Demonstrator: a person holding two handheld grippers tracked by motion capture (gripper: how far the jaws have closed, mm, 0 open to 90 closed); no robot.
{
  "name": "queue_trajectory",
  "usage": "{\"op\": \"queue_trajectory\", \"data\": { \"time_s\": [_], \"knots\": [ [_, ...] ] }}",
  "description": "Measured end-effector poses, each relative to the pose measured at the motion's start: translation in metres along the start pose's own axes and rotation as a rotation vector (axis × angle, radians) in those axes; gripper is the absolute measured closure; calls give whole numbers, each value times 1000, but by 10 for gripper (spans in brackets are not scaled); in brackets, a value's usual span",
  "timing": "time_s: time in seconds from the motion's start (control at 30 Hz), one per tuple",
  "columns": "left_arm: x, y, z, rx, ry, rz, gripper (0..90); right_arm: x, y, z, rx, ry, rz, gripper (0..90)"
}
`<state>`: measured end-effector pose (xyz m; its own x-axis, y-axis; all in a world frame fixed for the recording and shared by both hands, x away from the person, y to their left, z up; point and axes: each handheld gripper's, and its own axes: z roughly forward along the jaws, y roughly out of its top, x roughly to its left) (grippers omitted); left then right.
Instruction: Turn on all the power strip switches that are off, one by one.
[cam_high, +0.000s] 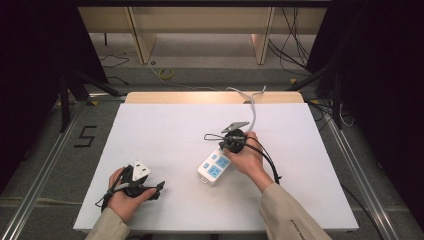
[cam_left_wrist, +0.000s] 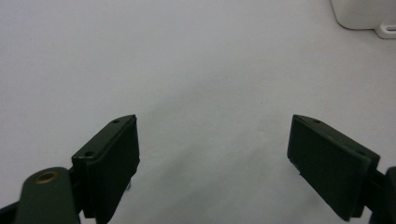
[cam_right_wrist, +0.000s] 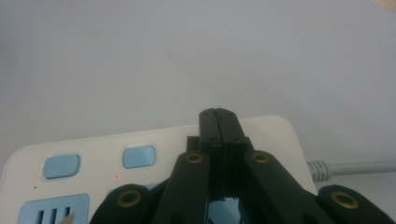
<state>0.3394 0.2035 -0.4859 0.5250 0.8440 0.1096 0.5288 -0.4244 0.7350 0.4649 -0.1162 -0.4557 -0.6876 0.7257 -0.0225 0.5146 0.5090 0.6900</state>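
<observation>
Forearms in beige sleeves came in from the near edge of the desk (cam_high: 165, 125), each hand w/ a gripper. Left gripper (cam_left_wrist: 212, 154) sat low at the near-left of the desk, jaws wide apart, nothing btwn them, well apart from the strip. Right gripper (cam_right_wrist: 218, 122) had jaws fully closed on each other, holding nothing, tips resting on or just above the far end of the power strip (cam_high: 214, 168), near where its cord (cam_high: 252, 107) leaves.

Strip lay near desk centre, slightly right, angled, cord running off the far edge. Blue sockets faced up; two blue buttons (cam_right_wrist: 139, 156) sat in a row beside the closed tips, and a small red light (cam_right_wrist: 116, 177) glowed near them.

Step in hand, prob: pressing a switch w/ the closed tips. To do it well: keep jaws shut so the tip stays narrow, line it up square over one button, push straight down, not sideways, or the strip will slide. Left gripper could pin the near end to steady it. Watch the red light for confirmation.

No brand or readable text on the strip. Floor left of the desk carried a black mark (cam_high: 86, 136) reading "5".
</observation>
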Motion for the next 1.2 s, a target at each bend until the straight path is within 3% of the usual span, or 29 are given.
{"op": "queue_trajectory", "data": {
  "time_s": [1.2],
  "knots": [
    [0, 0, 0, 1, 1, 1, 167, 14, 1, -12, -8, 29, -30, 900]
  ]
}}
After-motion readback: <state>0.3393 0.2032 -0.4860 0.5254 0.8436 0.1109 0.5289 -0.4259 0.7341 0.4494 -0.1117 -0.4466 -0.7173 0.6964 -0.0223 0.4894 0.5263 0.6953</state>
